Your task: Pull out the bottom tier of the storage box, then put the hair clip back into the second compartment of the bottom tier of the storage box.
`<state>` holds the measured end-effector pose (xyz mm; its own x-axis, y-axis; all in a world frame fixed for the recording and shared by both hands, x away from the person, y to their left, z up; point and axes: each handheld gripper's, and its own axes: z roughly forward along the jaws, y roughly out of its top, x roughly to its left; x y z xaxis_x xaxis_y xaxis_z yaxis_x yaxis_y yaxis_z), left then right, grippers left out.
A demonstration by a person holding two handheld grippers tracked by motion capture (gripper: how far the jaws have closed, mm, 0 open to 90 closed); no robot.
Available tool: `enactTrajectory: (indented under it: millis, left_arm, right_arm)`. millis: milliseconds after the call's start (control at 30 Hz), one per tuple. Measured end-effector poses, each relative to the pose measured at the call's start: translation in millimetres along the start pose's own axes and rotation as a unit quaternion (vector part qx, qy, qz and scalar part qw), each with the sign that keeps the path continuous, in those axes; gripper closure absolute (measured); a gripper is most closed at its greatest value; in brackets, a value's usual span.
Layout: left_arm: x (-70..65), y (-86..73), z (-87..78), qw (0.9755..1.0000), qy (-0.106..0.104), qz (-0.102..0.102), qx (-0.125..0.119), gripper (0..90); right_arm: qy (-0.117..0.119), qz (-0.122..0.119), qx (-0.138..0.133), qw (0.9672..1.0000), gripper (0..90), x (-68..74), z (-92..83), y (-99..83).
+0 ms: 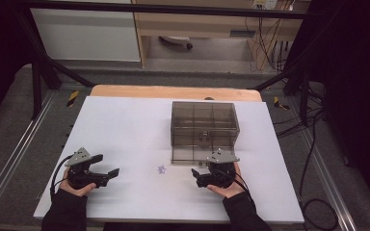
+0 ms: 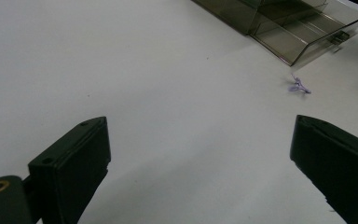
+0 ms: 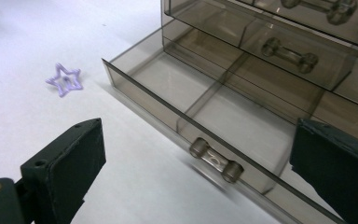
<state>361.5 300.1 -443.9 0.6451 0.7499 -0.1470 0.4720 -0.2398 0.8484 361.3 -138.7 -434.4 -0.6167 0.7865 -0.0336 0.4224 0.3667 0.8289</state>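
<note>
A smoky clear plastic drawer chest [image 1: 204, 126] stands on the white table [image 1: 125, 125]. Its bottom drawer [image 3: 200, 121] is pulled out, divided into compartments that look empty, with a clear handle [image 3: 214, 160] on its front. A small purple star-shaped clip [image 1: 162, 169] [image 3: 65, 79] [image 2: 299, 87] lies on the table left of the drawer. My right gripper [image 1: 197, 175] is open just in front of the drawer, jaws apart with nothing between them. My left gripper [image 1: 107, 166] is open at the front left, well away from the clip, holding nothing.
The chest has upper drawers with clear handles [image 3: 289, 51], all pushed in. A wooden strip [image 1: 173, 91] borders the table's far edge. Cables [image 1: 313, 144] hang along the right side, and metal frame rails [image 1: 9, 159] run beside the table.
</note>
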Motion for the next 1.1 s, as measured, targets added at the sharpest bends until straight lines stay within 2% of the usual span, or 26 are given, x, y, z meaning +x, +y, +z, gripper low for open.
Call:
enactTrajectory:
  millis: [233,500,1100]
  left_arm:
    - [0.0,-0.2,0.2,1.0000,0.000,-0.001,0.000,4.4]
    - [0.5,-0.3,0.3,1.0000,-0.001,-0.002,0.000,4.4]
    - [0.5,-0.5,0.5,1.0000,0.000,-0.003,0.002,4.5]
  right_arm:
    - [0.003,0.016,0.000,0.9999,4.1,2.2,1.5,2.4]
    - [-0.002,0.022,-0.003,0.9998,4.4,4.2,1.6,4.3]
    - [0.009,0.017,-0.001,0.9998,4.7,15.6,7.2,7.6]
